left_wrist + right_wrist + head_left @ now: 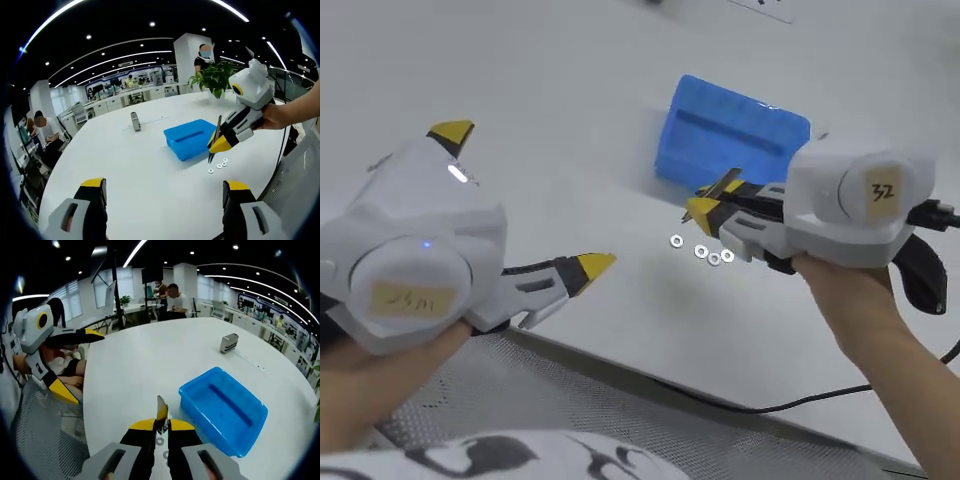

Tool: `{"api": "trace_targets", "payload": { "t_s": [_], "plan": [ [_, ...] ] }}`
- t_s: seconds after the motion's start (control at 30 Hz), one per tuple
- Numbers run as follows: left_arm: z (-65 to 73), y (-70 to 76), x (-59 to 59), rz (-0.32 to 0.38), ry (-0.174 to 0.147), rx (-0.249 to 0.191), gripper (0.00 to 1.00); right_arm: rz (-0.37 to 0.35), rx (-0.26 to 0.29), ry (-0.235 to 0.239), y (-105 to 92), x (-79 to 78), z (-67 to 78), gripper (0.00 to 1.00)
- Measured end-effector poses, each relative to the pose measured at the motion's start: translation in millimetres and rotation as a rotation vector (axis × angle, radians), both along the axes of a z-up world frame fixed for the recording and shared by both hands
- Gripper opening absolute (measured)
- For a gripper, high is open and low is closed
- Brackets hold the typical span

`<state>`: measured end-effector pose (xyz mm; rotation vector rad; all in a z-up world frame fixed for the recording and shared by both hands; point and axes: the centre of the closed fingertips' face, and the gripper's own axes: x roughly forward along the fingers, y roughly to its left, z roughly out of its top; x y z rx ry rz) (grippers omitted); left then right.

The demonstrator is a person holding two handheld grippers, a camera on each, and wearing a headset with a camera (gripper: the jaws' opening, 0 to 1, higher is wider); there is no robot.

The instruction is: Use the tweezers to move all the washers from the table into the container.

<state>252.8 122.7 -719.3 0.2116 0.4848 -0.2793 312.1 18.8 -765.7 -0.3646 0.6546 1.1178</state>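
Observation:
Several small metal washers (701,251) lie in a short row on the white table (570,120), just in front of the blue plastic container (730,140). My right gripper (705,208) is shut on a pair of tweezers (722,184), whose tips hover a little above the washers. In the right gripper view the tweezers (161,412) stick up between the closed jaws, with washers (160,441) under them and the container (222,410) to the right. My left gripper (525,198) is open and holds nothing, off to the left near the table edge. The left gripper view shows the washers (220,164), the tweezers (216,137) and the container (192,137).
A small grey metal block (135,121) stands farther back on the table. A black cable (770,405) runs along the near table edge, beside a grey mesh surface (570,400). A potted plant (215,77) stands at the far side. People sit at distant desks.

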Motion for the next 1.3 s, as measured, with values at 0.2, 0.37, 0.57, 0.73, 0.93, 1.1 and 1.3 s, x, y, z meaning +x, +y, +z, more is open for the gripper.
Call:
{"api": "trace_targets", "payload": {
  "t_s": [0.2,0.37,0.57,0.73,0.93,1.1,1.3],
  "plan": [
    [3.5,-3.2,1.0,-0.013,0.008,-0.025,0.95,0.006,-0.018,0.008,-1.1,-1.2,-9.5,0.04],
    [17.0,-16.2,6.9,-0.063,0.005,-0.053,0.95,0.008,-0.025,0.020,-2.4,-0.6,-16.9,0.05],
    [43.2,-38.6,24.4,-0.155,-0.045,-0.055,0.90,0.013,-0.039,0.009,-4.4,1.0,-20.8,0.05],
    [59.1,-70.6,38.6,-0.264,-0.086,-0.100,0.87,0.007,-0.030,0.024,-3.2,1.5,-20.7,0.05],
    [63.9,-96.5,50.1,-0.341,-0.096,-0.093,0.84,-0.002,-0.026,0.026,-4.2,-4.1,-18.8,0.05],
    [59.9,-112.4,58.4,-0.399,-0.079,-0.098,0.79,-0.010,-0.030,0.009,-4.9,-1.0,-19.9,0.05],
    [56.2,-120.0,58.9,-0.448,-0.064,-0.097,0.68,-0.011,-0.027,0.016,-4.4,-0.6,-20.8,0.05]
  ]
}}
